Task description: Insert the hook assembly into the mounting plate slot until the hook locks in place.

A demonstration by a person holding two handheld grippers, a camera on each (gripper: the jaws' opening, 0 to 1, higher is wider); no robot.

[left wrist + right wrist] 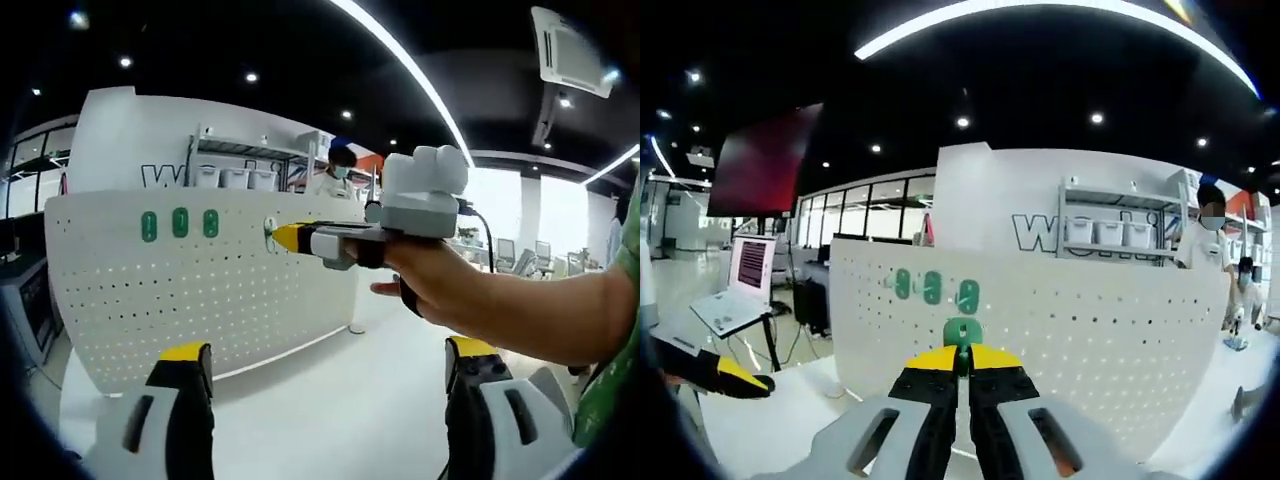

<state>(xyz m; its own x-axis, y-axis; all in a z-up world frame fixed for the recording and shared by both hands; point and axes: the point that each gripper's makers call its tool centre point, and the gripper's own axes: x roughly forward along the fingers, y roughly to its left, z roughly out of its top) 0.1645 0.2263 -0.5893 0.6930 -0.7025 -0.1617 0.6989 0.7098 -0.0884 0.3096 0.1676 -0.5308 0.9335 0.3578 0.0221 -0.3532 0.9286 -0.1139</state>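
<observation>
We see the right hand-held gripper [961, 362] clamped on a green hook [962, 332], held against the pegboard [1090, 340] ahead. The left hand-held gripper [330, 365] is wide open, holding nothing.

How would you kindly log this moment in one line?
right claw: shut on green plastic hook | at white perforated mounting plate | left claw: open | three hooks mounted

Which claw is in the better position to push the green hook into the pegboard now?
Right claw: it is shut on the green hook and close to the pegboard. Left claw is open and holds nothing.
</observation>
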